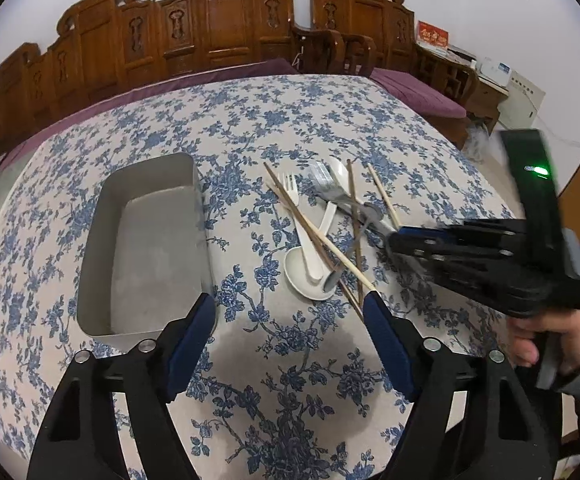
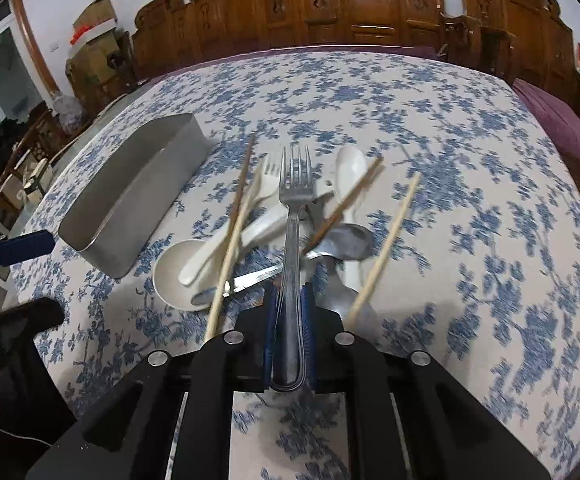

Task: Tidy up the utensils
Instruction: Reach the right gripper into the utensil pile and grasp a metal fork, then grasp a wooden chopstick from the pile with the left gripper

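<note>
Above the utensil pile, my right claw (image 2: 288,304) clamps the metal fork (image 2: 295,200), left claw (image 1: 290,320) apart; next, carry it to the tin (image 2: 130,200).

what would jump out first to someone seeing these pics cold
The metal fork clamped by its handle in the right hand-held gripper, tines pointing away. Beyond it lies a jumble of chopsticks, white spoons and cutlery on the blue-flowered tablecloth, with an empty metal tray to the left.
</note>
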Action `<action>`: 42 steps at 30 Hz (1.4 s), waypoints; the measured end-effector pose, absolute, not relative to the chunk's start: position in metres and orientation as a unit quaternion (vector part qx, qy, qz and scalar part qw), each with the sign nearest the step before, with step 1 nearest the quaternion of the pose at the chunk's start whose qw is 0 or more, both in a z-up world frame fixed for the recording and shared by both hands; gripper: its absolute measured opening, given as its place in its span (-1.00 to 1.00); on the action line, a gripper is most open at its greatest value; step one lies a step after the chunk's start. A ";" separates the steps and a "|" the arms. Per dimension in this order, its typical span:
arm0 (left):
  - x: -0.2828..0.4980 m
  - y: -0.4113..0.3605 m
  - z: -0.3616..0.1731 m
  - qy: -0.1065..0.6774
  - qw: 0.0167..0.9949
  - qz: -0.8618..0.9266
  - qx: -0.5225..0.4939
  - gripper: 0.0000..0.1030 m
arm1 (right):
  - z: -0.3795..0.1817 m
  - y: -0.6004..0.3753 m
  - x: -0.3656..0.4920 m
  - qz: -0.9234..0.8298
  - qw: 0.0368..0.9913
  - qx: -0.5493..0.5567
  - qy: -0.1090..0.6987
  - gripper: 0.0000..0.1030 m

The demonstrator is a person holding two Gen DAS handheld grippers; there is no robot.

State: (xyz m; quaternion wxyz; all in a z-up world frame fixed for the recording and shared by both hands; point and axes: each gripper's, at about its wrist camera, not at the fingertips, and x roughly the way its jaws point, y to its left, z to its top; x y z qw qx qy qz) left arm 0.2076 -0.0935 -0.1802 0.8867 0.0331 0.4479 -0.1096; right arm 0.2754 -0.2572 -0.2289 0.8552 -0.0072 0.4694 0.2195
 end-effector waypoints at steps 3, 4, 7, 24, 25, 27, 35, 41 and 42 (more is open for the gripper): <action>0.212 -0.093 -0.183 0.449 0.886 -0.107 0.032 0.42 | -0.227 -0.265 0.270 0.212 0.856 -0.019 0.471 -0.73; 0.214 -0.094 -0.184 0.449 0.886 -0.107 0.032 0.42 | -0.228 -0.268 0.269 0.206 0.856 -0.021 0.473 -0.73; 0.219 -0.099 -0.185 0.448 0.886 -0.113 0.036 0.36 | -0.232 -0.280 0.266 0.191 0.856 -0.025 0.479 -0.73; 0.284 -0.130 -0.225 0.509 0.850 -0.136 0.000 -0.45 | -0.241 -0.300 0.267 0.194 0.852 -0.015 0.485 -0.73; 0.286 -0.132 -0.226 0.512 0.848 -0.138 -0.004 -0.45 | -0.241 -0.300 0.267 0.194 0.852 -0.015 0.485 -0.73; 0.291 -0.136 -0.231 0.519 0.843 -0.139 -0.011 -0.50 | -0.242 -0.299 0.267 0.194 0.853 -0.017 0.485 -0.73; 0.301 -0.141 -0.246 0.545 0.829 -0.122 -0.015 -0.76 | -0.237 -0.297 0.265 0.197 0.856 -0.019 0.477 -0.72; 0.297 -0.136 -0.246 0.543 0.831 -0.120 -0.016 -0.88 | -0.236 -0.294 0.264 0.196 0.859 -0.025 0.473 -0.73; 0.296 -0.134 -0.245 0.540 0.833 -0.118 -0.018 -0.90 | -0.236 -0.294 0.264 0.196 0.859 -0.025 0.471 -0.72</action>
